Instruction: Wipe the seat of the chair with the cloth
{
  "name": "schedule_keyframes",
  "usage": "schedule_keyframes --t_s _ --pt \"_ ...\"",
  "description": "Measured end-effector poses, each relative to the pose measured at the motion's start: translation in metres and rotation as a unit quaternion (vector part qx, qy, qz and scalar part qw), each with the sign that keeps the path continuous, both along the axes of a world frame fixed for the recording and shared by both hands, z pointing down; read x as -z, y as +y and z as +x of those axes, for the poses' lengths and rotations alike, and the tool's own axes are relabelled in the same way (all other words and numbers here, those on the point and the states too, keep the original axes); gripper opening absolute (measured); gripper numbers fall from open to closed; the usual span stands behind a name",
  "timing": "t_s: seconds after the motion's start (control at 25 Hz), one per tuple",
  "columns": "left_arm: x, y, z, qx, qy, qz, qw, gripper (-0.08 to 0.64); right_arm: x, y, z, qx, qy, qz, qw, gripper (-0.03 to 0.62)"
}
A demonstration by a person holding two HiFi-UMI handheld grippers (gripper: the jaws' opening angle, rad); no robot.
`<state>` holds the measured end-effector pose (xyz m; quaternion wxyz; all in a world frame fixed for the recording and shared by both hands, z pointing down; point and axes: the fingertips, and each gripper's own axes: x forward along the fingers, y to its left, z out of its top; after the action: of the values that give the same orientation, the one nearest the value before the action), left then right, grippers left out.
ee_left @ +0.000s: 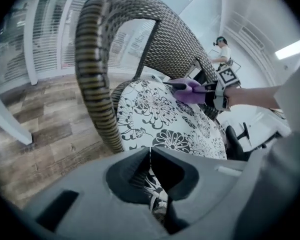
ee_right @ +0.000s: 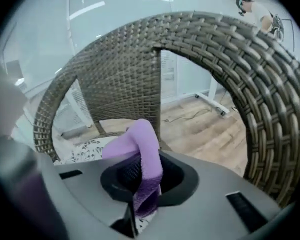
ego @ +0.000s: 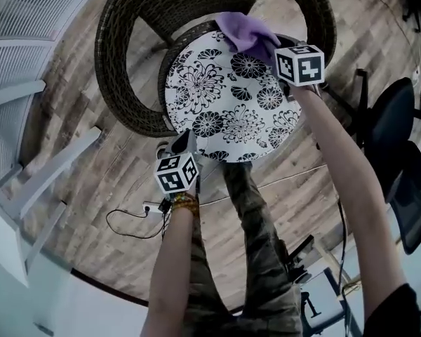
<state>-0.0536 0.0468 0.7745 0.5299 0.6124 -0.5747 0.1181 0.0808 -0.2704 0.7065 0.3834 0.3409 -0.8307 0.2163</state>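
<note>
Purple cloth [ego: 249, 32], bunched, sits at the far edge of the seat [ego: 224, 111], close under the wicker backrest [ego: 126, 62] of the chair [ego: 316, 12]. The seat is a round cushion, white with a black flower print.

Right hand-held gripper [ego: 277, 48]: jaws clamped on the cloth. The right gripper view shows a fold of cloth [ee_right: 142, 149] pinched between them and arching up over the front. From the left gripper view the free part of the cloth [ee_left: 189, 91] appears to rest on the cushion, though contact is not certain.

Left hand-held gripper [ego: 181, 144]: hangs at the near rim of the seat, above the wood floor [ego: 77, 188]. Its jaws are together with nothing between them; only the cushion print shows beyond the tips.

Step in hand (judgement): the wiping stroke itself, with the cloth at the rear end of its travel. Most of the seat lies between the cloth and the near rim, so coverage cannot be judged from here.

Next move (judgement): press the cloth flat and draw it toward the near rim in overlapping passes, keeping the grip firm so the fold does not slip. The left hand-held gripper need only stay out of the path.
</note>
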Motion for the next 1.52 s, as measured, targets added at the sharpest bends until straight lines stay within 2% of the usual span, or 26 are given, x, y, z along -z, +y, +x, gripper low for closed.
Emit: schedule_keyframes --t_s 0.08,0.2,0.36,0.6,0.76,0.96,1.16,1.32,1.52 --pt "0.012 -0.002 0.000 -0.038 -0.021 0.017 0.9989 0.018 0.019 0.021 0.001 0.017 -0.026 -0.002 1.000 0.046" --pt "0.040 -0.008 -0.011 -0.067 -0.051 0.048 0.9953 0.020 0.041 0.055 0.001 0.040 -0.050 -0.002 0.998 0.046" --pt "0.084 -0.022 -0.015 -0.106 -0.085 0.084 0.9872 0.020 0.069 0.089 0.008 0.040 -0.062 0.001 0.997 0.048" --pt "0.147 -0.029 -0.007 -0.130 -0.106 0.103 0.9805 0.024 0.124 0.129 0.008 0.040 -0.074 0.006 0.996 0.048" --pt "0.200 -0.029 0.007 -0.152 -0.111 0.123 0.9745 0.081 0.182 0.152 0.012 0.041 -0.089 0.027 0.995 0.048" --pt "0.277 -0.033 0.027 -0.189 -0.126 0.173 0.9585 0.092 0.247 0.180 0.029 0.024 -0.102 0.053 0.993 0.048" --pt "0.351 -0.034 0.049 -0.232 -0.146 0.218 0.9366 0.092 0.302 0.207 0.052 -0.013 -0.117 0.064 0.991 0.048" --pt "0.405 -0.039 0.054 -0.246 -0.160 0.254 0.9216 0.092 0.341 0.223 0.072 -0.045 -0.124 0.081 0.988 0.048" --pt "0.470 -0.048 0.052 -0.251 -0.174 0.301 0.9035 0.092 0.396 0.230 0.090 -0.099 -0.141 0.109 0.979 0.048"
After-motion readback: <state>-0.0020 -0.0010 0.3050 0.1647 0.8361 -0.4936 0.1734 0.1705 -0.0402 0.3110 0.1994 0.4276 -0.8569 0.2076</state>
